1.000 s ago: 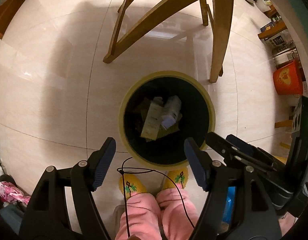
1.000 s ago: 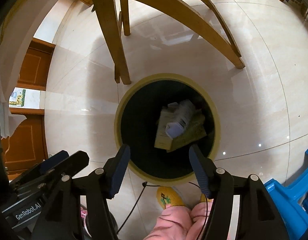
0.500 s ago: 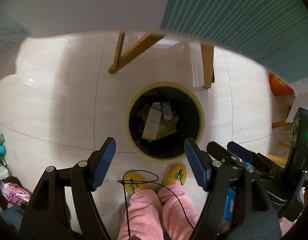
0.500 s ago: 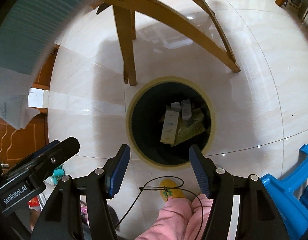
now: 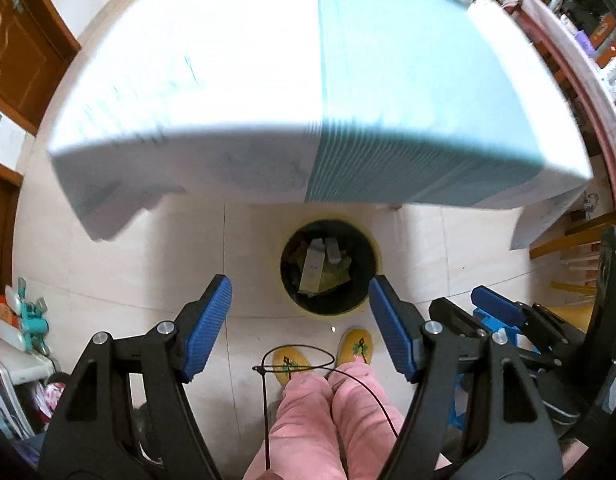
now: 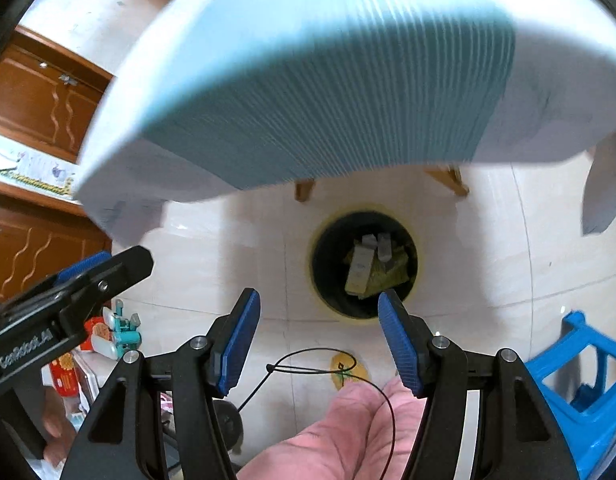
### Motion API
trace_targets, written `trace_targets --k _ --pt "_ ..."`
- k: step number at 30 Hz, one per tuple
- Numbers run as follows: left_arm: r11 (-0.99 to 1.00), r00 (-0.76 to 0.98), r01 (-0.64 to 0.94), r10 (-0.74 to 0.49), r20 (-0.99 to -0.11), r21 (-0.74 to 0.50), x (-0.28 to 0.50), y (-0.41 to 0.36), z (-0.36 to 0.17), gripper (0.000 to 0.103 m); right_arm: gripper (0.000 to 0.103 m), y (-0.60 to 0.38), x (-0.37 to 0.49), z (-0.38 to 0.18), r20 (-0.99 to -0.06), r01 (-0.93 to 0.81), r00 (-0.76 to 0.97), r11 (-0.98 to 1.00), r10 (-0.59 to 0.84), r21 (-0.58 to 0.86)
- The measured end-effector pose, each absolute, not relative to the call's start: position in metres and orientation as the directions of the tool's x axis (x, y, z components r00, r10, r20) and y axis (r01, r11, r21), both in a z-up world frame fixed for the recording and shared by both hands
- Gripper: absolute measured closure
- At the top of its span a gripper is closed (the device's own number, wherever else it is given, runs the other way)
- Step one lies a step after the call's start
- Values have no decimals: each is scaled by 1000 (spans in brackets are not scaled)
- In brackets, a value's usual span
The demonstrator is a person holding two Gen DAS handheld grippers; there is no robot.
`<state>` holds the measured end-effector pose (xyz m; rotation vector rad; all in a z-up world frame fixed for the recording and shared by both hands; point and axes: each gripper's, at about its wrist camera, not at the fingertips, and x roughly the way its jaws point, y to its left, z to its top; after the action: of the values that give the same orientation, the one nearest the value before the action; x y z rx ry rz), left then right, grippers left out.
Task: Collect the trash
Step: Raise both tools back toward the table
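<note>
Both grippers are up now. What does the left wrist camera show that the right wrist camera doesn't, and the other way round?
Only the left wrist view shows both yellow slippers side by side, the right gripper entering from the right edge, and cluttered shelves at upper right.

Only the right wrist view shows the blue plastic stool, the carved wooden cabinet doors, two wooden table legs and the left gripper.

Both show the black bin holding cartons and a yellow-green wrapper, the blurred white-and-teal tabletop above, and open, empty jaws.

a home dining room; cloth-covered table (image 5: 308,100) on tiled floor (image 5: 148,260), carved wooden doors (image 6: 40,100), blue plastic stool (image 6: 579,376), slippered feet (image 5: 357,346).
</note>
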<state>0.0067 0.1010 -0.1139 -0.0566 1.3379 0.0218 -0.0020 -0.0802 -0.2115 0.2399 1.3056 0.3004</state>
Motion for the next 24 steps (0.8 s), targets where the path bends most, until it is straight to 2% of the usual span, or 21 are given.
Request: trace_targets --k 9,15,24 --pt "999 376 -19 -28 -926 -38 8 117 9 34 41 -70 -20 -73 -859 -176 391 943 329 281" --pt "997 448 -4 -62 -892 -71 14 127 71 34 41 -70 -30 8 -812 -222 503 952 297 210" --pt "995 519 41 -102 -849 -94 37 127 131 34 41 -69 -26 77 -762 -215 601 967 242 137"
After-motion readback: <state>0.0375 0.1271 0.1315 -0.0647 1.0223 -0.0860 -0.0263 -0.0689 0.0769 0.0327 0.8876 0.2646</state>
